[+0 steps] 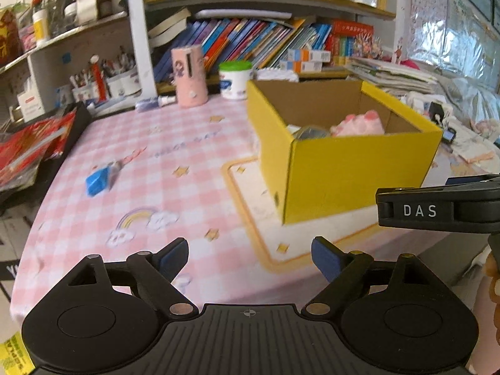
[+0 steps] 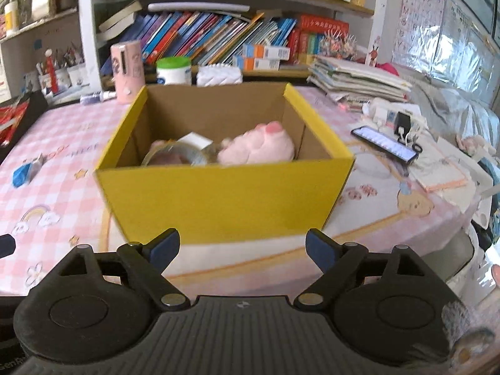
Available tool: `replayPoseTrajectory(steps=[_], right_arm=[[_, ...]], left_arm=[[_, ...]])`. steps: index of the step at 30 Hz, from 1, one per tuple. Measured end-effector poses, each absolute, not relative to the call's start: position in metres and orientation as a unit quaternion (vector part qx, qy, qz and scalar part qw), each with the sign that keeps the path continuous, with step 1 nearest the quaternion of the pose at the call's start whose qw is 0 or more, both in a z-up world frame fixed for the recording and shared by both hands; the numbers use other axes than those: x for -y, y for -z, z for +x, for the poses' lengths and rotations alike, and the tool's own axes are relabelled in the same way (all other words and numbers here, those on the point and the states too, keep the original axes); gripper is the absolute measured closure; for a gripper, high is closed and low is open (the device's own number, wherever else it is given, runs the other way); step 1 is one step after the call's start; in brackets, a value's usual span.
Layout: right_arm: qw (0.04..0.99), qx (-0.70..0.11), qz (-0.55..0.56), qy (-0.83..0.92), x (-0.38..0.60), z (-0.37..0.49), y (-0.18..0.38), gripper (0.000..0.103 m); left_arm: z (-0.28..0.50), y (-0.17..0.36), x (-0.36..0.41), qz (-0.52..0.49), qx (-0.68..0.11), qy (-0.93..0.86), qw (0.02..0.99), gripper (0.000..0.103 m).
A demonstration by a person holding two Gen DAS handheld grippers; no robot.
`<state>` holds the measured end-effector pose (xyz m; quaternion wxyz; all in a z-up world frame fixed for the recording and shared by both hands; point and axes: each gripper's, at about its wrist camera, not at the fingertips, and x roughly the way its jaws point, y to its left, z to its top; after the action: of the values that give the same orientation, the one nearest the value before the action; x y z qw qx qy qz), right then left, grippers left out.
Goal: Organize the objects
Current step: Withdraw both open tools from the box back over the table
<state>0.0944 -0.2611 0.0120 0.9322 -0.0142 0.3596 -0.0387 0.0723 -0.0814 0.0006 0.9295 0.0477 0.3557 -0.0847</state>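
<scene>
A yellow cardboard box [image 1: 356,175] [image 2: 225,197] stands open on the pink checked tablecloth [image 1: 150,143]. Inside it lie a pink plush paw [image 2: 259,148] [image 1: 359,125], a roll of clear tape [image 2: 175,154] and a small white box [image 2: 197,140]. A small blue packet [image 1: 99,181] [image 2: 23,173] lies on the cloth to the left of the box. My left gripper [image 1: 250,257] is open and empty, low over the table's near edge, left of the box. My right gripper [image 2: 243,248] is open and empty, just in front of the box's near wall; its body shows in the left wrist view [image 1: 437,209].
A pink cylinder [image 1: 189,76], a white tub with a green lid [image 1: 235,79] and a small bottle [image 1: 156,103] stand at the back. Bookshelves [image 1: 250,40] rise behind. A phone [image 2: 384,143], chargers and stacked papers [image 2: 356,78] lie right of the box. Red packets [image 1: 28,147] lie at left.
</scene>
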Motion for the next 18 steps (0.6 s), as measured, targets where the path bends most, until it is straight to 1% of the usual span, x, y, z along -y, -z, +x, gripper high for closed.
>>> replayPoseTrajectory(steps=[9,18], right_arm=[[0.923,-0.384,-0.020,0.012,0.221,0.068,0.000,0.012],[0.917,-0.397,-0.028,-0.023,0.184,0.048,0.007,0.011]], left_arm=[[0.044,0.008,0.049,0.053,-0.379,0.072,0.921,0.014],[0.019,0.011,0.018,0.051,-0.384,0.050,0.921,0.014]])
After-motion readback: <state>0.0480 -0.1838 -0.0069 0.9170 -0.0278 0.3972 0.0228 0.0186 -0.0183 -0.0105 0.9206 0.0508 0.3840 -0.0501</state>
